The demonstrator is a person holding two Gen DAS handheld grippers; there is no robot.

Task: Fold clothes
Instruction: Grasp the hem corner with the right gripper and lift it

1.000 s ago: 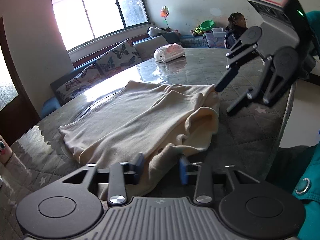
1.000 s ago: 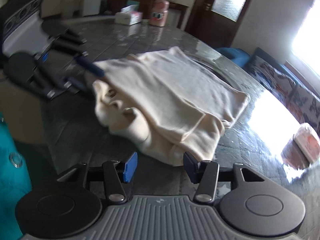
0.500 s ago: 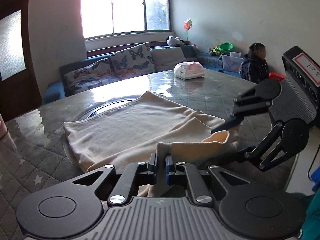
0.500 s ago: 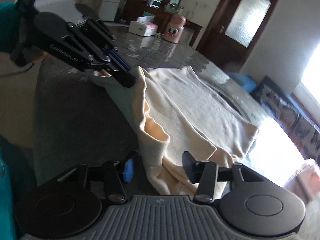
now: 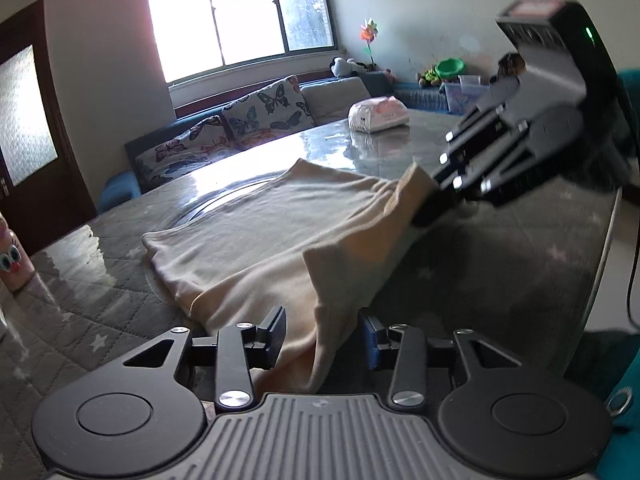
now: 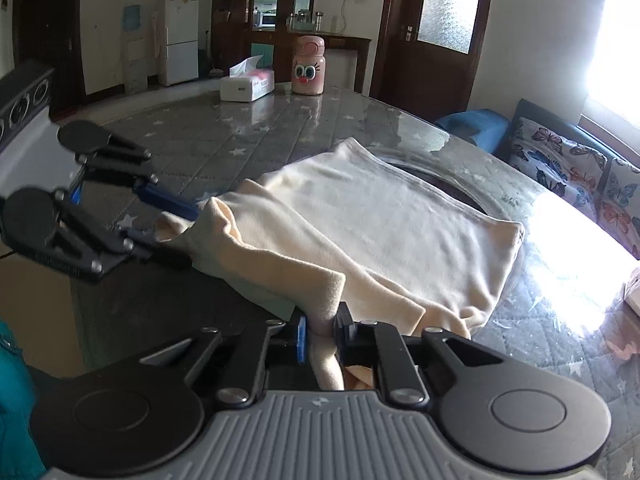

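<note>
Overall, the grey quilted star-print table lies bare across the upper left of the right wrist view, its rim running down the right side of the left wrist view. The cream knit garment spreads over the frame centre. The left gripper stands parted, cloth draped between its blue pads. The right gripper is clamped on a lifted fold at lower centre.
</note>
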